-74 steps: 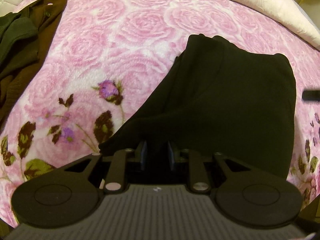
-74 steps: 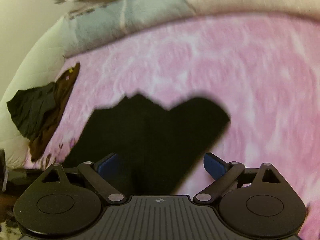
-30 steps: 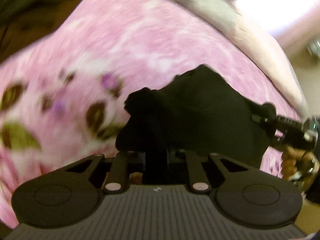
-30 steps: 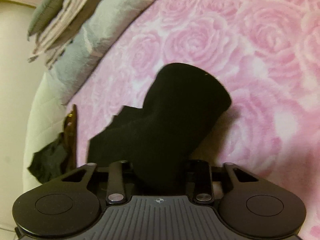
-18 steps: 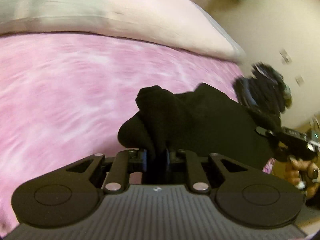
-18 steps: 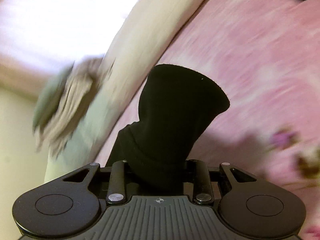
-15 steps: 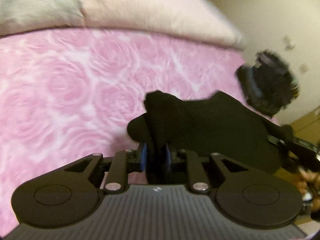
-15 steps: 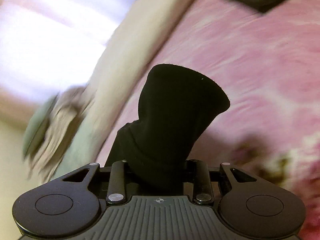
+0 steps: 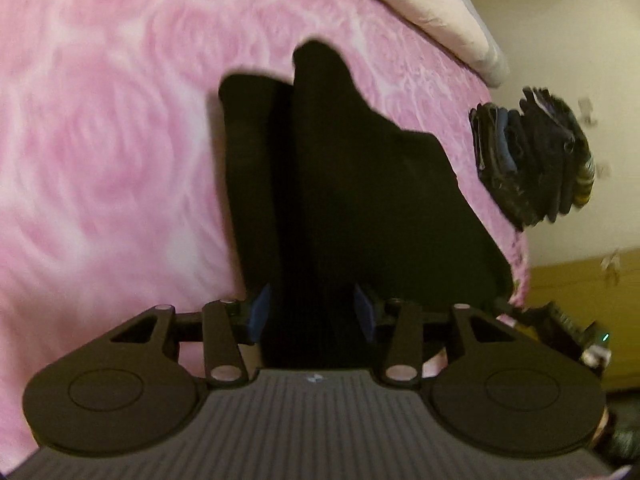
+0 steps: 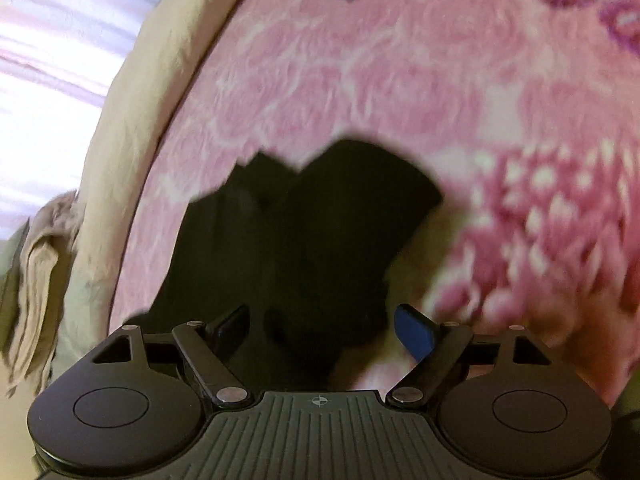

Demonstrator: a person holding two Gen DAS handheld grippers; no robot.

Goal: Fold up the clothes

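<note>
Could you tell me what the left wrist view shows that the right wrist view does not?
Only the left wrist view shows the stack of dark folded clothes past the bed's edge, the cream wall behind it, and the left gripper, open around the cloth. Only the right wrist view shows the bright window, the beige cloth pile, the purple flower print and the right gripper, open wide. Both show the black garment on the pink rose blanket and the pale pillow.

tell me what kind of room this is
Most likely a bedroom: the black garment lies on a bed covered with a pink rose-print blanket, with a cream pillow along its edge and a bright window beyond.
</note>
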